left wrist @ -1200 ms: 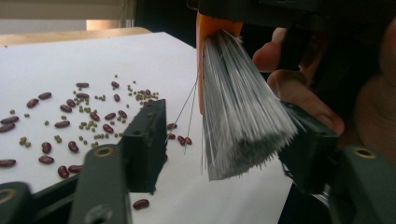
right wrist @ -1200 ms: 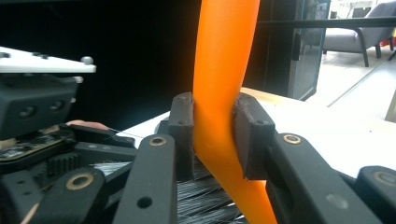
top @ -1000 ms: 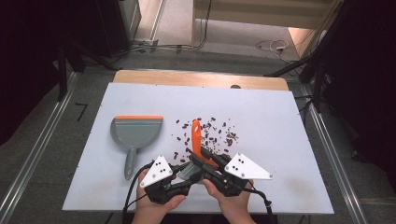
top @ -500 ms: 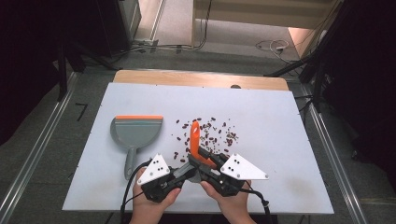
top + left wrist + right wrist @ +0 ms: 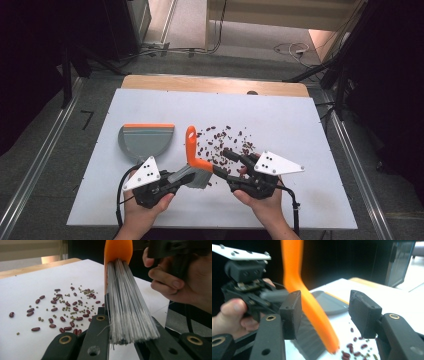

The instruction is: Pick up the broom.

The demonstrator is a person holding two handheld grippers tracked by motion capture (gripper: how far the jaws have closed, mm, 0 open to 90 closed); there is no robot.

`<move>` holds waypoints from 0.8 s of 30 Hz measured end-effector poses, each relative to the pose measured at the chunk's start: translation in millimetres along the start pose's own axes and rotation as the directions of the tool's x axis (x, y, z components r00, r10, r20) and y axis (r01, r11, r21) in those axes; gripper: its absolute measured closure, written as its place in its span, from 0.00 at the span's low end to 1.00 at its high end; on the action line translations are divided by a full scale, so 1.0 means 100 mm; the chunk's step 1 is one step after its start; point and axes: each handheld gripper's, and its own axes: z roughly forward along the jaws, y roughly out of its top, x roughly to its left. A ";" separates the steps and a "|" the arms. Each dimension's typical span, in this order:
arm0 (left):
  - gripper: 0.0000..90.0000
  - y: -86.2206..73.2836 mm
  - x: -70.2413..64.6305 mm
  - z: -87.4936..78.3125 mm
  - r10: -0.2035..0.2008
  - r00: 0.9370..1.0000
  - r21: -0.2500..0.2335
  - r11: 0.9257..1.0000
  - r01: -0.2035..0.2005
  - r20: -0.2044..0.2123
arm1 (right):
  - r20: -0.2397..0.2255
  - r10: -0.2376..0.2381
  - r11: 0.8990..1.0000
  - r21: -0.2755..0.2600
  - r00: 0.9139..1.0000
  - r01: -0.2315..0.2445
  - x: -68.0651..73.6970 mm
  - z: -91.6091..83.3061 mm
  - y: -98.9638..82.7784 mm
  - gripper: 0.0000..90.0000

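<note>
Grey bristles: seen up close in the left gripper view, pinched between the jaws of the left gripper; their tips are cut off behind the jaw bodies.
Left hand: wrapped around its gripper at the near table edge, jaws aimed right and away.
Right gripper: held low by the right hand, jaws spread wide on either side of the orange handle without touching it; the handle is blurred in the right gripper view.
Brush: lifted at the near middle of the white table, bristle end towards the left gripper, handle bent upward and pointing away.
Beans: dark red ones and small green ones, scattered just beyond the brush; partly hidden by the right gripper.
Dustpan: grey, orange-edged, lying left of the brush, mouth facing away.
</note>
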 end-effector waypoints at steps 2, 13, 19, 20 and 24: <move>0.96 0.00 0.03 -0.02 -0.002 1.000 -0.001 1.000 0.002 0.016 | -0.009 0.012 0.999 0.036 1.000 -0.011 -0.08 -0.01 0.00 0.47; 0.96 0.01 0.07 -0.07 0.058 0.975 0.000 0.998 -0.060 0.214 | -0.236 0.041 0.984 0.176 0.971 0.001 -0.26 0.04 -0.08 0.57; 0.96 0.02 0.02 -0.03 0.069 0.952 0.016 0.997 -0.077 0.298 | -0.382 0.035 0.974 0.221 0.924 0.055 -0.19 0.09 -0.11 0.55; 0.96 0.02 0.02 -0.02 0.066 0.948 0.014 0.997 -0.074 0.310 | -0.396 0.033 0.972 0.226 0.918 0.062 -0.17 0.10 -0.11 0.56; 0.96 0.02 0.01 -0.02 0.063 0.938 0.017 0.997 -0.073 0.340 | -0.438 0.028 0.966 0.242 0.898 0.088 -0.11 0.15 -0.13 0.58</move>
